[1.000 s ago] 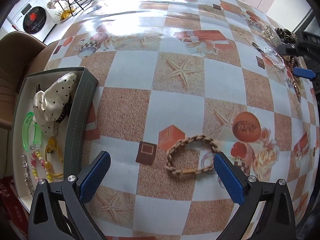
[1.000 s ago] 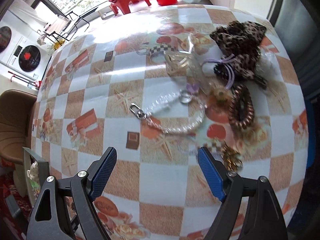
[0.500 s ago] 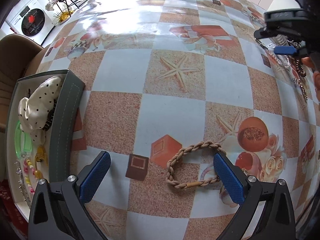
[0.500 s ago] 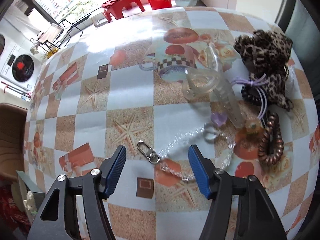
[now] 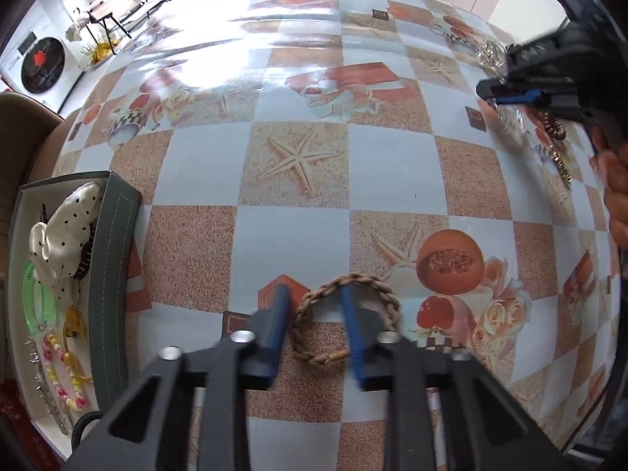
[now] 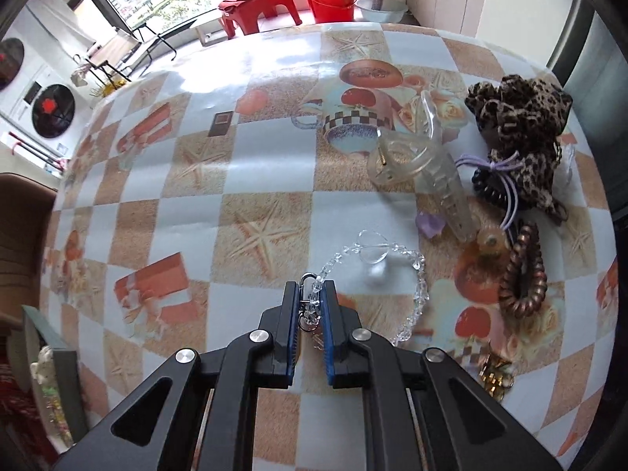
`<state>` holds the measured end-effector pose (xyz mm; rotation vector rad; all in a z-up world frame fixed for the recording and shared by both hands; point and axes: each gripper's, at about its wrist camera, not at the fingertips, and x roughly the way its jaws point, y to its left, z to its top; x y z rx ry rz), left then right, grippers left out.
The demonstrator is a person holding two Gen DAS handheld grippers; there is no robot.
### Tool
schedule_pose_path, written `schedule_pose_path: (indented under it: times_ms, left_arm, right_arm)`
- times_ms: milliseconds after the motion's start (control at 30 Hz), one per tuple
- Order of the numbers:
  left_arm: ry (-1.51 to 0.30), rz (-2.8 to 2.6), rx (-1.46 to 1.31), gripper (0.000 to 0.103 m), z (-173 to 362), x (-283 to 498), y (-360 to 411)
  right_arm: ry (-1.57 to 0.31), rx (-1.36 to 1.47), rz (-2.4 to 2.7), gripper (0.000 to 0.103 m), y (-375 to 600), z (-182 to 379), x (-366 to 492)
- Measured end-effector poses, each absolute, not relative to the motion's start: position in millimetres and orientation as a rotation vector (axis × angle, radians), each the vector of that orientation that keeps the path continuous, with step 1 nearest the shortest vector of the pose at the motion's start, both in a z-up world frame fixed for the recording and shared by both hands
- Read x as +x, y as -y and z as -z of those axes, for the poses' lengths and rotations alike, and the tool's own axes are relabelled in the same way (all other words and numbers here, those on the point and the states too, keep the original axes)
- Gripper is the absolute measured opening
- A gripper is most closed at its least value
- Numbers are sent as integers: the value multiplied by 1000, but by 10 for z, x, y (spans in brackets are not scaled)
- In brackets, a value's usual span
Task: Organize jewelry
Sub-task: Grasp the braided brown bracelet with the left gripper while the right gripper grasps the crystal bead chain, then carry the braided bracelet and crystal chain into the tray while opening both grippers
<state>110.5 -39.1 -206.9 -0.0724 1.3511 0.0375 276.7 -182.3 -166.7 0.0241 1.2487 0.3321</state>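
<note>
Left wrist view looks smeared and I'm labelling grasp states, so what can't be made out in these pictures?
- Left gripper: motion blur; contact with the braided bracelet unclear.
- Tray, left wrist view: frame edge cuts it.
- Crystal chain, left wrist view: blurred behind the right gripper.
- Gold piece, right wrist view: too small, partly behind the finger.

1. The braided bracelet (image 5: pixel 345 320) lies flat on the table (image 5: pixel 298 231), near its front edge.
2. The tray (image 5: pixel 114 271) stands at the left edge of the table; the dotted hair clip (image 5: pixel 64 235) lies in it, behind the bead strings (image 5: pixel 62 369).
3. On the right side, the crystal chain (image 6: pixel 396 274) lies before the clear claw clip (image 6: pixel 428 165).
4. The leopard scrunchie (image 6: pixel 518 125) lies right of this clip, and the spiral hair tie (image 6: pixel 524 272) before the scrunchie.
</note>
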Motion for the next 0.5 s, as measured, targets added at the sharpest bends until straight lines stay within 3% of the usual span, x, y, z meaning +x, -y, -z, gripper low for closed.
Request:
schedule_pose_path:
  times_ms: [33,500]
  left_arm:
    - [-1358,-19,-96,9,2066,1113,370]
    - [-1340,47,-192,9,1813,1003,211]
  right_arm:
    - [-1256,44,-348,12,1854,1650,2730]
    - [-1303,190,-427,12,2061,1371,2124]
